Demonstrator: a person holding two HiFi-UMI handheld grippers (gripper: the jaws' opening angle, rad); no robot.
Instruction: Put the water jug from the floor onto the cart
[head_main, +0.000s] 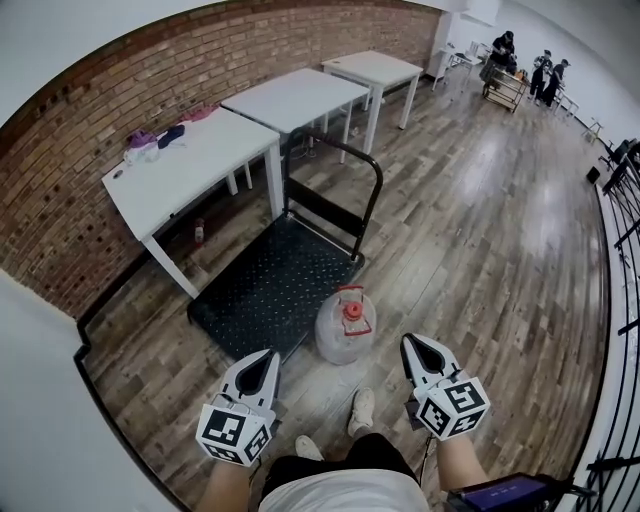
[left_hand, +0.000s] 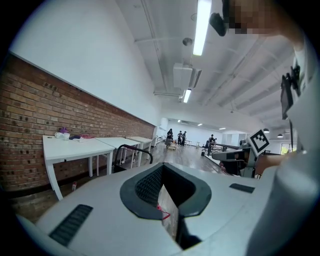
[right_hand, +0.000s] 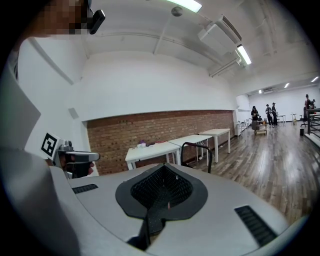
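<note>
Left gripper (head_main: 268, 356) jaws slightly apart, right gripper (head_main: 410, 343) jaws closed, both empty; ahead between them the water jug (head_main: 345, 325) sits unlifted on the floor (head_main: 480, 250), just beside the cart (head_main: 265, 290).

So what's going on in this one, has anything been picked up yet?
Not yet. A person stands holding tongs in each hand, and both are empty. The water jug with its red cap sits on the wooden floor beside the near edge of the black platform cart, not on it. The left tongs, jaws slightly apart, and the right tongs, shut, hover on either side, clear of the jug.
</note>
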